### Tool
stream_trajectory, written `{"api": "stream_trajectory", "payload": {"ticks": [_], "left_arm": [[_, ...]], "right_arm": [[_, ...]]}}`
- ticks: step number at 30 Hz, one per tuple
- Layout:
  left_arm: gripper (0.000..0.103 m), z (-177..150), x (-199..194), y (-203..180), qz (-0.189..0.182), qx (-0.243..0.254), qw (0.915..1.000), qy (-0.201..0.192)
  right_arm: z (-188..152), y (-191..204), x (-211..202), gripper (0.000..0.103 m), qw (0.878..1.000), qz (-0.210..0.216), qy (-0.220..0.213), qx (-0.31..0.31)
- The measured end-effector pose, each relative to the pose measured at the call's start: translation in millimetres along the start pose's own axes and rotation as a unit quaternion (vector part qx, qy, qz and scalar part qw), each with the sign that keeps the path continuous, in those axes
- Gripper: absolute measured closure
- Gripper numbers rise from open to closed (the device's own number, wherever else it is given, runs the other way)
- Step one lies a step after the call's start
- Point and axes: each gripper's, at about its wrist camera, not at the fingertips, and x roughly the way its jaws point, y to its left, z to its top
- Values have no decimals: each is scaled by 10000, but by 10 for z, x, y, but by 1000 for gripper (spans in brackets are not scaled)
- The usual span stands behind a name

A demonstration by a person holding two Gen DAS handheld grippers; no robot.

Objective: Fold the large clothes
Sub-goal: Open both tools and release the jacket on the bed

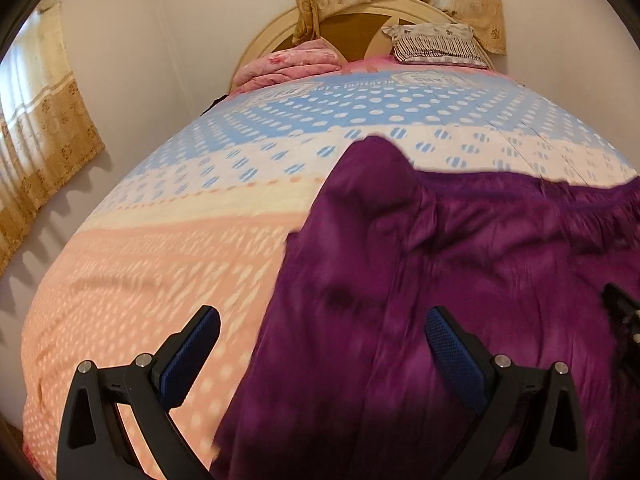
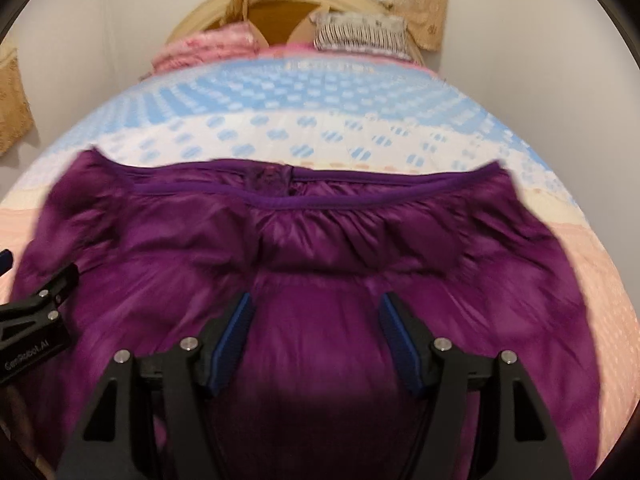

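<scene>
Left wrist view: the left hand-held gripper (image 1: 322,344) is spread wide and holds nothing, over the left edge of the purple garment (image 1: 460,280) lying on the bed (image 1: 160,240).

Right wrist view: the right hand-held gripper (image 2: 316,334), also spread and holding nothing, hovers over the garment's (image 2: 320,248) middle, neckline (image 2: 280,198) toward the pillow (image 2: 360,34).

From my feeds, the garment (image 2: 304,264) lay on the bed (image 1: 168,240), right of centre; a pillow (image 1: 436,44) and folded blanket (image 1: 292,66) sat behind it by the headboard (image 1: 352,28).
</scene>
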Motion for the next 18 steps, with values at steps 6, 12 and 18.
{"api": "stream_trajectory", "payload": {"ticks": [6, 12, 18], "left_arm": [[1, -289, 16, 101, -6, -304, 9995, 39], [1, -466, -343, 468, 211, -793, 9966, -80], [1, -789, -292, 705, -68, -1267, 9912, 389]], "right_arm": [[-427, 151, 29, 29, 9991, -292, -60, -318], [-422, 38, -162, 28, 9998, -98, -85, -146], [-740, 7, -448, 22, 9995, -82, -242, -194]]}}
